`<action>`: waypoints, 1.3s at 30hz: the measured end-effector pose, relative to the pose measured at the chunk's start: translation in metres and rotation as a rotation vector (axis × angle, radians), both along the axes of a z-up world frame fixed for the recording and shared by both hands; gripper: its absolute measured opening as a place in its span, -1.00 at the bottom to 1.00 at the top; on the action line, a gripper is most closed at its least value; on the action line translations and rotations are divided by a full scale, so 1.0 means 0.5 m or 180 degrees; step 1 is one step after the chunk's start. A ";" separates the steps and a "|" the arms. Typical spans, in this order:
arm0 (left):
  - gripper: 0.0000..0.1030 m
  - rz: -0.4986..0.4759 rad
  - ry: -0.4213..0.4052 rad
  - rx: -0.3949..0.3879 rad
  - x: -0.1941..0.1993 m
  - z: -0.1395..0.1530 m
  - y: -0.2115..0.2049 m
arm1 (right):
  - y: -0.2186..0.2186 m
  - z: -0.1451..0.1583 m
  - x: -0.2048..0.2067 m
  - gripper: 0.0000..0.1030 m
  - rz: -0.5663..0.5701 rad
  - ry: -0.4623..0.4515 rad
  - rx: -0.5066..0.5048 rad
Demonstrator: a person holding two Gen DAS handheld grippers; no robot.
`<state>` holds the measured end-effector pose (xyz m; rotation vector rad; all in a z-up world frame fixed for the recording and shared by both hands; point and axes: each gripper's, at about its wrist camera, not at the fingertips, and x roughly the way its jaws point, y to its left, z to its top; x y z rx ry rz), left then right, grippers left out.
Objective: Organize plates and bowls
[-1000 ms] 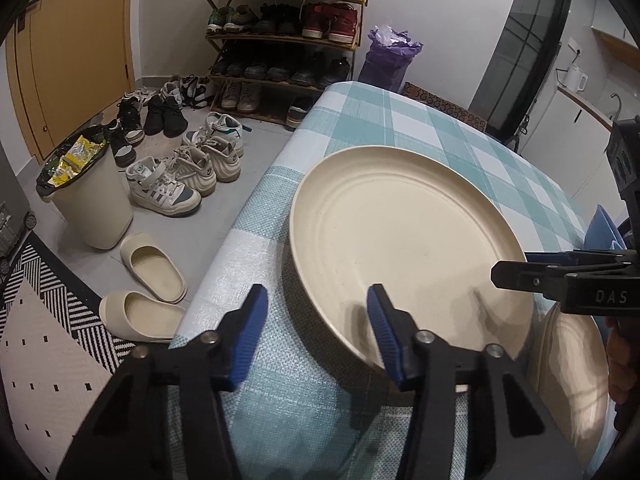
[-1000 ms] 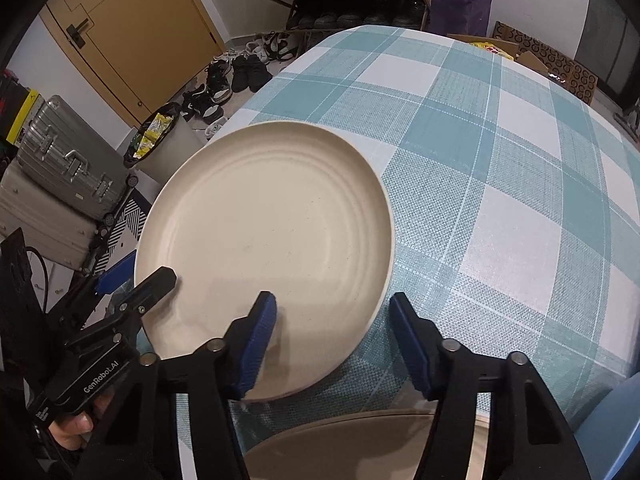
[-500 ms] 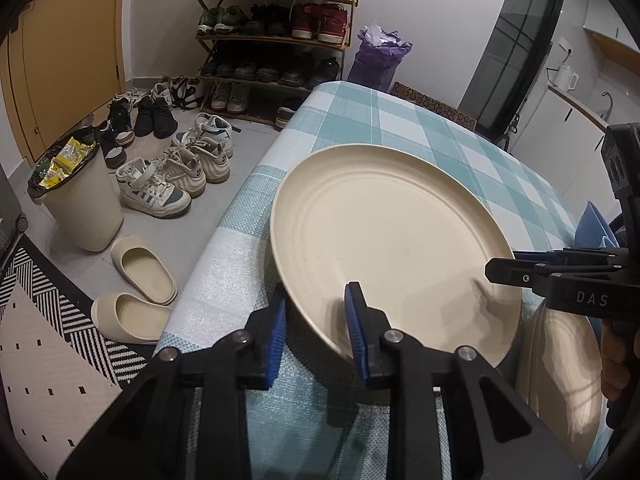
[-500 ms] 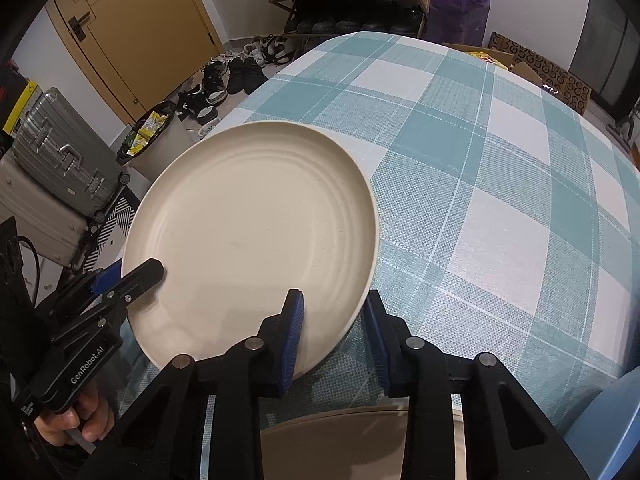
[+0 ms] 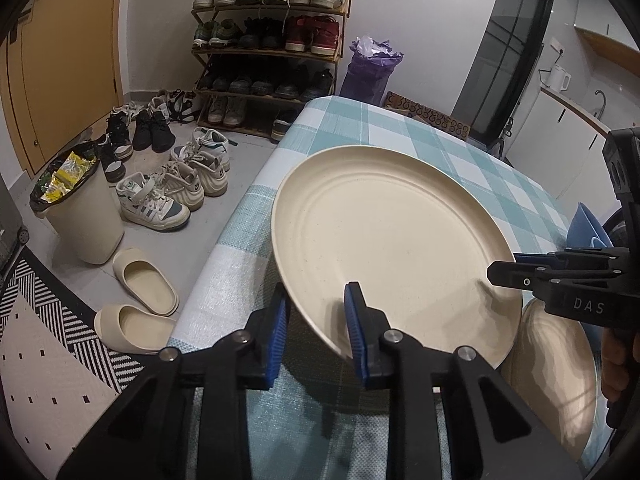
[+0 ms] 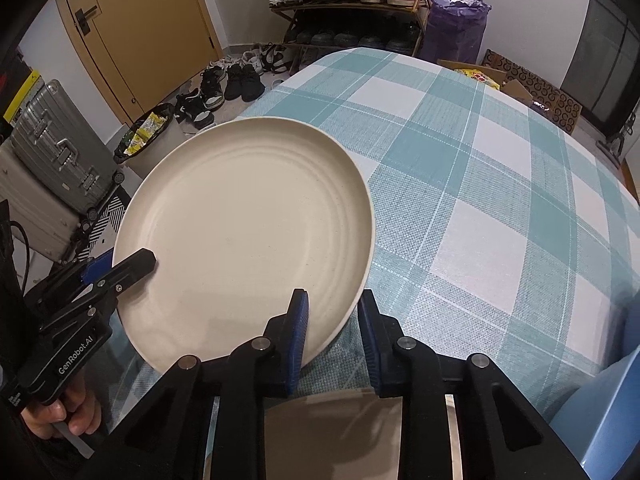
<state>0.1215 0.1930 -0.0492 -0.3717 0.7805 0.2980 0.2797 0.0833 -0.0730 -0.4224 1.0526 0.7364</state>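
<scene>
The left gripper (image 5: 316,328) is clamped on the near-left rim of the cream plate (image 5: 384,236), one blue pad under the rim and the other on the plate's upper face. The bite is shallow, so the plate runs out ahead of the fingers, tilted, with its near edge lifted off the checked tablecloth (image 5: 344,128). Just left of those fingers the table's edge (image 5: 224,264) drops to the floor, where slippers (image 5: 144,280) and a bin (image 5: 80,216) stand. If this grip slips, I judge the plate would slide off that side.

In the right wrist view the plate (image 6: 248,232) fills the space ahead and left of the right gripper (image 6: 334,334), whose jaws are closing on the near-right rim: one pad lies over the plate's face, the other outside and below the edge, and the rim sits between them. Whether both pads already press firmly I cannot tell for certain, though they look in contact.

The main risk is a two-handed lift from thin rim holds. If one hand rises faster or twists, the smooth rim could pivot and squeeze out of the pads.

Below and behind the right fingers sits a second cream dish (image 6: 332,428), close under the held plate. Lowering without levelling could knock rim on rim. To the far right a blue chair (image 6: 612,420) stands clear.
</scene>
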 end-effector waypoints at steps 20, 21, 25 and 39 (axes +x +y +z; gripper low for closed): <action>-0.50 -0.0245 -0.0135 0.0032 -0.009 0.054 -0.064 | -0.086 0.067 -0.040 -0.50 -0.0132 -0.0166 0.0040; -0.50 -0.0252 -0.0140 0.0041 -0.010 0.057 -0.067 | -0.090 0.069 -0.044 -0.50 -0.0139 -0.0174 0.0046; -0.50 -0.0302 -0.0160 0.0100 -0.014 0.069 -0.084 | -0.110 0.079 -0.055 -0.50 -0.0172 -0.0203 0.0068; -0.50 -0.0499 -0.0171 0.0208 -0.014 0.086 -0.141 | -0.189 0.090 -0.085 -0.50 -0.0313 -0.0214 0.0104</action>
